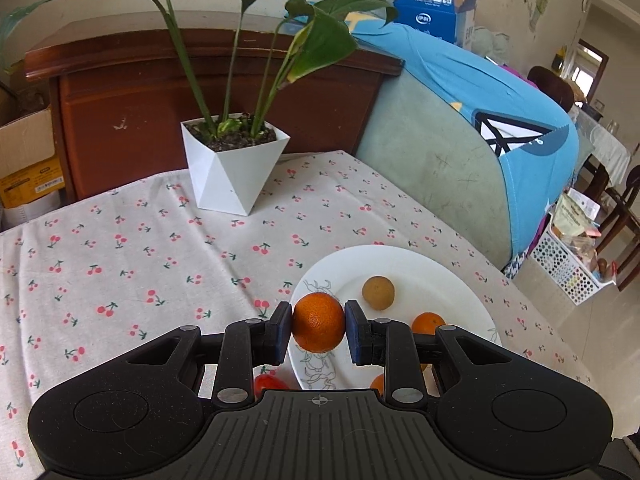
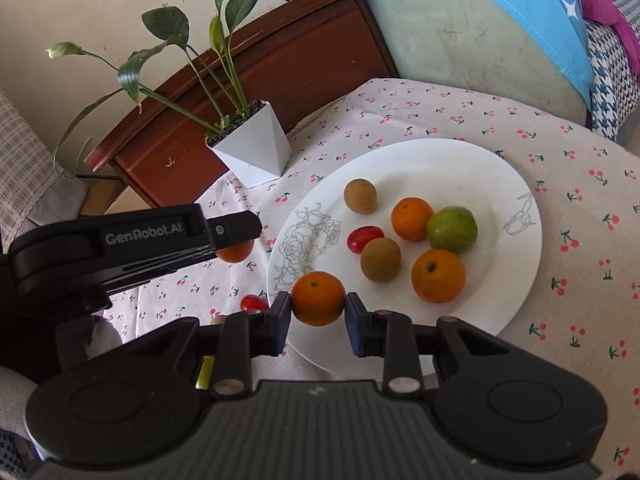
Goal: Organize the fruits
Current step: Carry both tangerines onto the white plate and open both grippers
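In the left wrist view my left gripper (image 1: 318,322) is shut on an orange mandarin (image 1: 318,322), held over the left edge of a white plate (image 1: 420,272). A brown longan (image 1: 378,293) and another mandarin (image 1: 428,323) lie on that plate. My right gripper (image 2: 318,299) is shut on a second mandarin (image 2: 318,299) above the plate's (image 2: 460,168) near rim. The plate carries two mandarins (image 2: 438,276), two brown fruits (image 2: 380,260), a green fruit (image 2: 452,228) and a red tomato (image 2: 364,238). The left gripper (image 2: 242,240) shows side-on at left with its mandarin (image 2: 235,252). Another small tomato (image 2: 253,303) lies on the cloth.
A white faceted plant pot (image 1: 232,168) stands at the back of the cherry-print tablecloth (image 1: 120,260). Behind it is a dark wooden cabinet (image 1: 120,92). A green armchair with a blue cloth (image 1: 440,152) borders the table on the right, with a white basket (image 1: 568,268) on the floor.
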The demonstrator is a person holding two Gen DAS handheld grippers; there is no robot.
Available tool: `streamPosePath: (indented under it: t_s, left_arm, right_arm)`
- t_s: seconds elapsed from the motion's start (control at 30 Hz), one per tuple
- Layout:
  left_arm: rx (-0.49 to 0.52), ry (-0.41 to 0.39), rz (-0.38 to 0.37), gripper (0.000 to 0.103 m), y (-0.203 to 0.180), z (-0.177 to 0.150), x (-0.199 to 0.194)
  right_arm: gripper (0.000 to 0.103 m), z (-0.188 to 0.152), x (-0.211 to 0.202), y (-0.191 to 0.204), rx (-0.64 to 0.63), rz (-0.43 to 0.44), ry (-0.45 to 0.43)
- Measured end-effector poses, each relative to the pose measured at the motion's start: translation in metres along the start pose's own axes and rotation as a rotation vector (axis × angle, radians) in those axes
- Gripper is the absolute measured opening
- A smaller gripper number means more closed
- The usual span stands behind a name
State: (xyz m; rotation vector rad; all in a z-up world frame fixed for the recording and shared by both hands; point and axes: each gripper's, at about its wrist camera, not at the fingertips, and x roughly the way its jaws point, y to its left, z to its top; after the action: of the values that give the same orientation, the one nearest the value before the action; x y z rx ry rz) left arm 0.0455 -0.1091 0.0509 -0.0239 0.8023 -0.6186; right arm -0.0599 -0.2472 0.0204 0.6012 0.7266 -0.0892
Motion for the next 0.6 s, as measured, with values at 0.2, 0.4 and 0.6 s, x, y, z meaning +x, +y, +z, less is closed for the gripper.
streamPosePath:
  t_s: [0.2, 0.4, 0.6]
  left_arm:
    - [0.010, 0.045, -0.020, 0.026, -0.005, 0.002, 0.020]
    - [0.030, 0.048, -0.038, 0.028, -0.013, 0.005, 0.027]
    - [0.037, 0.001, -0.039, 0.047, -0.017, 0.013, 0.015]
  right_arm:
    - [0.031, 0.000, 0.002, -0.002, 0.005, -0.030, -0.010]
    - [0.032, 0.001, 0.000, -0.004, 0.017, -0.039, -0.027]
    - [0.033, 0.004, -0.004, -0.005, 0.022, -0.039, -0.044]
